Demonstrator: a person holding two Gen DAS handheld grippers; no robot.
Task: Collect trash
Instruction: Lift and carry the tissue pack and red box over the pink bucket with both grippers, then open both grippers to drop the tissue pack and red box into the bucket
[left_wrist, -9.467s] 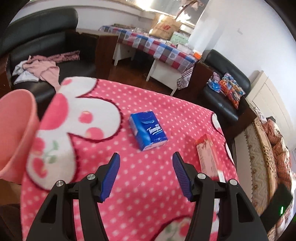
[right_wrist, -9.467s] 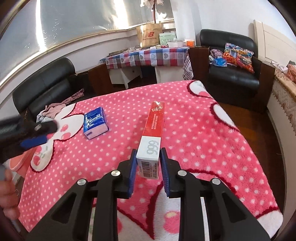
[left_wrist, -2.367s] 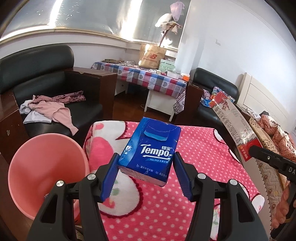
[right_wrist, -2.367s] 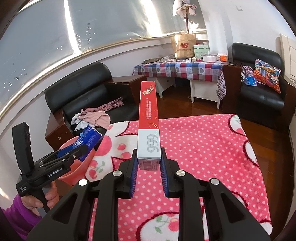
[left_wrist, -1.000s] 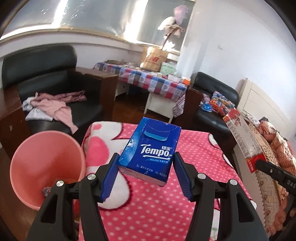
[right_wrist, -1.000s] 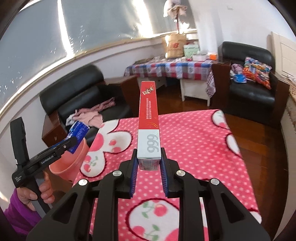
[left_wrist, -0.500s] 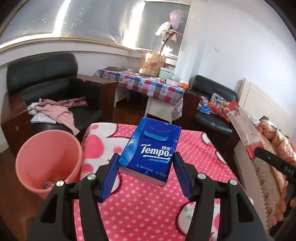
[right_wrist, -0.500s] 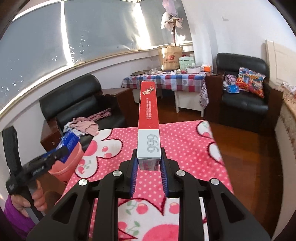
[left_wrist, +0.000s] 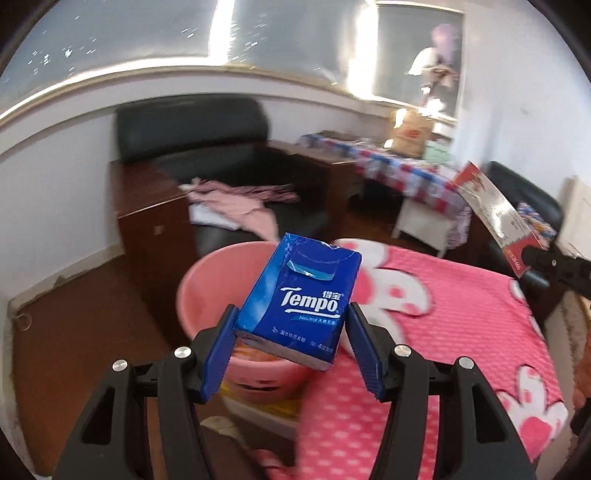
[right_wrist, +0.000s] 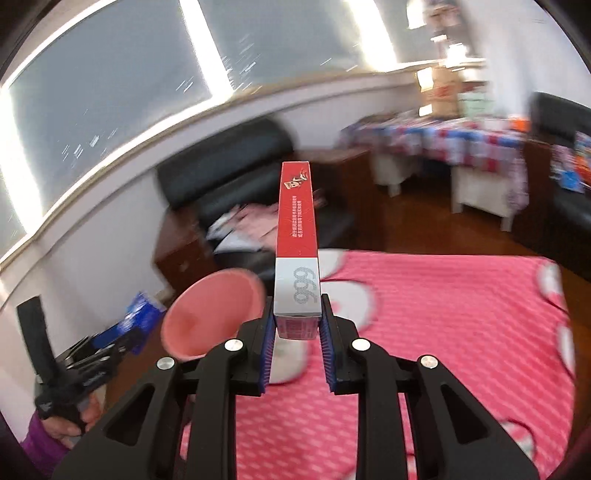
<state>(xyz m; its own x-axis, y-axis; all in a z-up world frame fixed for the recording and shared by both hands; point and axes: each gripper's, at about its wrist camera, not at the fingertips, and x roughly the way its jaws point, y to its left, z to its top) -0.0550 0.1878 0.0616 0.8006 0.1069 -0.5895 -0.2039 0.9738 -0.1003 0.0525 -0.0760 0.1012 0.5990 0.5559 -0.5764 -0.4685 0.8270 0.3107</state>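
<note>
Both loads ride clear for dropping: left gripper (left_wrist: 291, 334) pinches tissue pack (left_wrist: 299, 299) over bin (left_wrist: 207, 273), right gripper (right_wrist: 297, 343) clamps red box (right_wrist: 297, 240) nearby.

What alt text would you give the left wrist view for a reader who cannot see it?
The left gripper holds a blue Tempo tissue pack in front of a pink bin standing beside a pink polka-dot blanket. At right, a red and white box is held by the right gripper.
</note>
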